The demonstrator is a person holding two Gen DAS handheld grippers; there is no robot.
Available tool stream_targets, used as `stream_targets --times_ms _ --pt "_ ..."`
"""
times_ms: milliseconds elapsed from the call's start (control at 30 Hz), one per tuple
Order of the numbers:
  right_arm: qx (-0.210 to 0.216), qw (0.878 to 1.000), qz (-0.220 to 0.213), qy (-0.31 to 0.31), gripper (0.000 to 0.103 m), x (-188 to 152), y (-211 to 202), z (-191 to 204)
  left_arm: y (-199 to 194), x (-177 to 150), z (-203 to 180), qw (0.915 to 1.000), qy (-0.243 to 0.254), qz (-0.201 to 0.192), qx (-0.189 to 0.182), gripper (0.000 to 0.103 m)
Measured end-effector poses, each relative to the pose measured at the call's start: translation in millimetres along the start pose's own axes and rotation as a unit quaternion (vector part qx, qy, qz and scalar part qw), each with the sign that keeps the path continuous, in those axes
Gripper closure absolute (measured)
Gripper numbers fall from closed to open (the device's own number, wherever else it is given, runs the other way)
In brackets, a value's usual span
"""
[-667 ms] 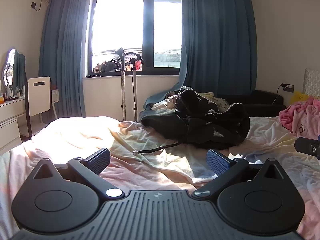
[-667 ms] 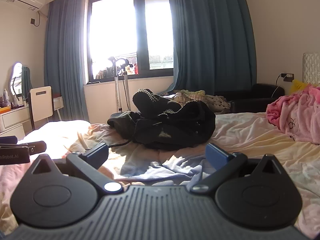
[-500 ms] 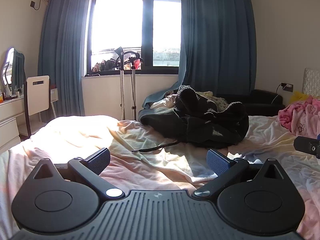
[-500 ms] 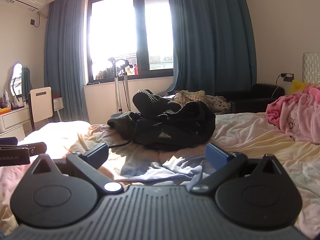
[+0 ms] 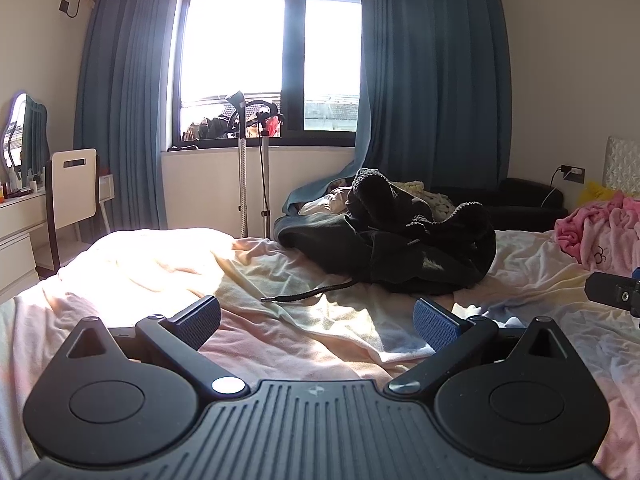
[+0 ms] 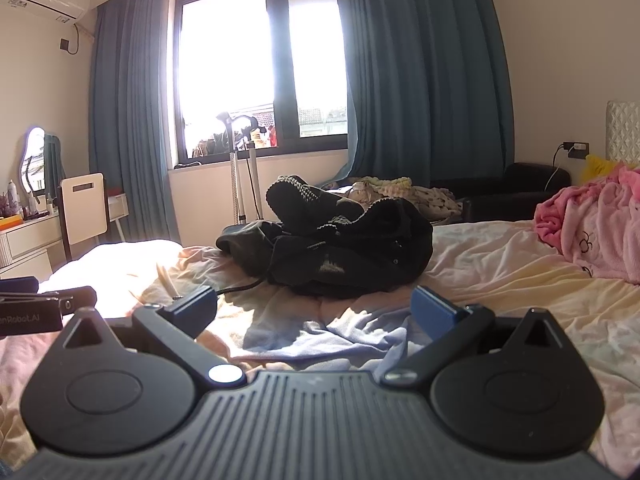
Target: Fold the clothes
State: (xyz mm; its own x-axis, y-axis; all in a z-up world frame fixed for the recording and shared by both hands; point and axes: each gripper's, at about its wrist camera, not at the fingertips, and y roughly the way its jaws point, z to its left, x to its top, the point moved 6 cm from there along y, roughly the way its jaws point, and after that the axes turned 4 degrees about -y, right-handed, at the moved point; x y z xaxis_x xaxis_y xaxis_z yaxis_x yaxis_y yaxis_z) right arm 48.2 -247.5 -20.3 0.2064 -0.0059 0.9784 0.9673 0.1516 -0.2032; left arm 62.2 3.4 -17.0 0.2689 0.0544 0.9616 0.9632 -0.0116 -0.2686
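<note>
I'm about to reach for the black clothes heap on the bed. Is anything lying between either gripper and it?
Nothing solid. Both the left gripper and right gripper stand open over rumpled bedsheet; only a black drawstring trails from the black clothes heap toward them.

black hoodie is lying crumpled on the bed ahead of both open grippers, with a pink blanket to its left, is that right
Not quite: the pink blanket lies to the right of the black hoodie, as the right wrist view shows. The rest holds: the hoodie is crumpled on the bed, ahead of both open grippers.
</note>
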Motion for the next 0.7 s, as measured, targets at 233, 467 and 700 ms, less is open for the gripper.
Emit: stream_targets --times_ms 233,467,700 --pt "0.000 1.000 0.000 0.003 0.000 -0.2 0.7 -1.3 -6.1 3.2 -3.6 1.0000 -0.001 -0.008 0.003 0.000" --pt "0.001 1.000 0.001 0.004 0.000 -1.3 1.6 -2.4 -7.0 2.7 -4.7 0.9999 -0.002 -0.010 0.003 0.000" --pt "0.000 1.000 0.001 0.005 0.000 -2.5 1.6 -3.1 -6.6 1.9 -6.8 0.9999 0.004 -0.010 -0.003 0.000"
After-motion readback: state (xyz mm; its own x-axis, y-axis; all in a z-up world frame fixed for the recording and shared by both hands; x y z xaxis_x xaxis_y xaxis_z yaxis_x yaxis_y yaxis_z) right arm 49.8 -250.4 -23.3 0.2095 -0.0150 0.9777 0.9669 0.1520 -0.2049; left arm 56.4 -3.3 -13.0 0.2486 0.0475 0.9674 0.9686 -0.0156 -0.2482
